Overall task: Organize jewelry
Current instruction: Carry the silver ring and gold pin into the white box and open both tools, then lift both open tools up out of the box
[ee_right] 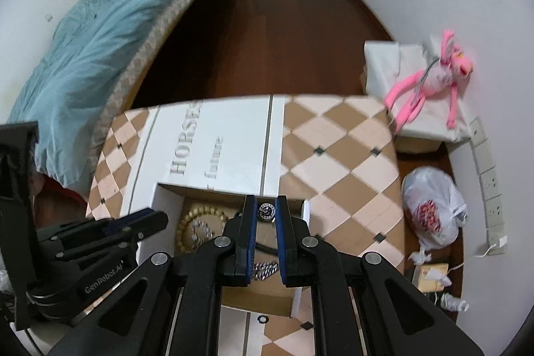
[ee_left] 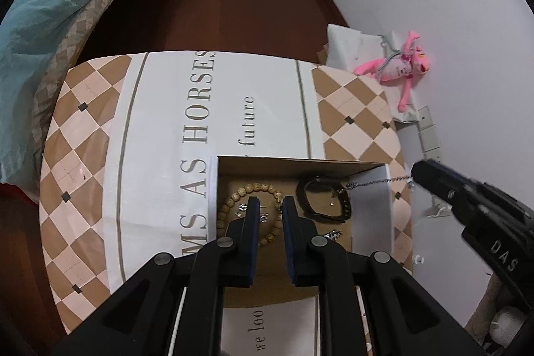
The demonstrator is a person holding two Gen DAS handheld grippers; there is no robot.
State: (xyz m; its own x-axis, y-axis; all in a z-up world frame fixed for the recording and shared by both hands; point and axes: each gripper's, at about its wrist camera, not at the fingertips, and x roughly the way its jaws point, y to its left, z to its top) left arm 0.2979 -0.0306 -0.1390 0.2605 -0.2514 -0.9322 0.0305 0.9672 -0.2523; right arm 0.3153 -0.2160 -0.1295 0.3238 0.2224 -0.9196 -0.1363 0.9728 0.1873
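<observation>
An open cardboard box stands on the checked tablecloth. In it lie a wooden bead bracelet, a black band, a silver link chain and small silver earrings. My left gripper hangs over the bead bracelet, slightly open, with nothing between its pads. My right gripper is at the box's right edge, shut on a thin silver necklace chain that stretches over the box. In the right wrist view a round silver pendant shows between the tips of the right gripper, and the left gripper is at the left.
A small ring lies on the cloth in front of the box. A bed with a teal quilt is to the left across dark floor. A pink plush toy sits on a white box by the wall, and a plastic bag lies on the floor.
</observation>
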